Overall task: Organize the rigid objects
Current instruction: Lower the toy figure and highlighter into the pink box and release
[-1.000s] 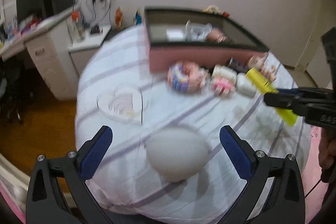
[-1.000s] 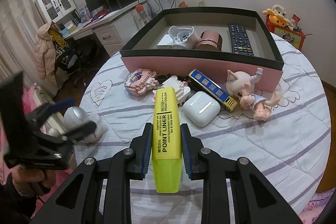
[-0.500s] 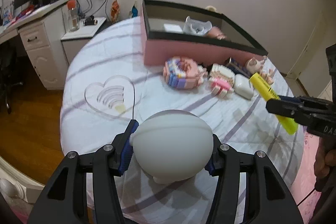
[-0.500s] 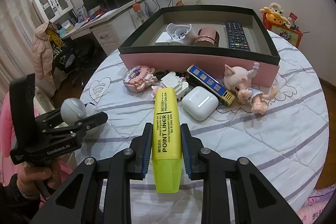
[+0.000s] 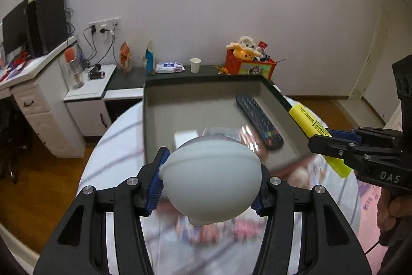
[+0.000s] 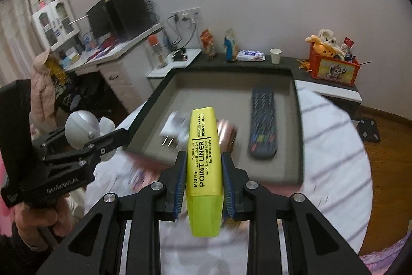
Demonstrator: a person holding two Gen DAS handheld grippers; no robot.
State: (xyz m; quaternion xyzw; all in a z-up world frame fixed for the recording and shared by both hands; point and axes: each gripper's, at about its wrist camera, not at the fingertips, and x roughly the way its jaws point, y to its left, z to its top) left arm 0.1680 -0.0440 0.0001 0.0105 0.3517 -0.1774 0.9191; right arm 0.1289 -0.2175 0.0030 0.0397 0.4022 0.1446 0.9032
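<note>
My left gripper (image 5: 209,177) is shut on a pale grey egg-shaped toy (image 5: 211,177), held in the air in front of the pink box (image 5: 273,92). The same toy (image 6: 81,129) shows at the left of the right wrist view, in the left gripper (image 6: 103,141). My right gripper (image 6: 204,172) is shut on a yellow highlighter (image 6: 204,161) that points toward the box (image 6: 298,120). In the left wrist view the highlighter (image 5: 306,121) hangs over the box's right rim. A black remote (image 6: 262,120) lies inside the box, with blurred small items (image 6: 177,128) to its left.
Blurred toys (image 5: 219,226) lie on the striped round bed (image 6: 334,146) below the grippers. Behind the box runs a dark ledge with a paper cup (image 6: 275,56) and an orange toy crate (image 6: 333,68). A white desk (image 5: 38,94) stands at the left. A hand (image 6: 36,221) holds the left gripper.
The left gripper closed on the grey egg-shaped toy and lifted it off the bed. Both grippers rose and moved toward the box, which now fills the middle of both views.
</note>
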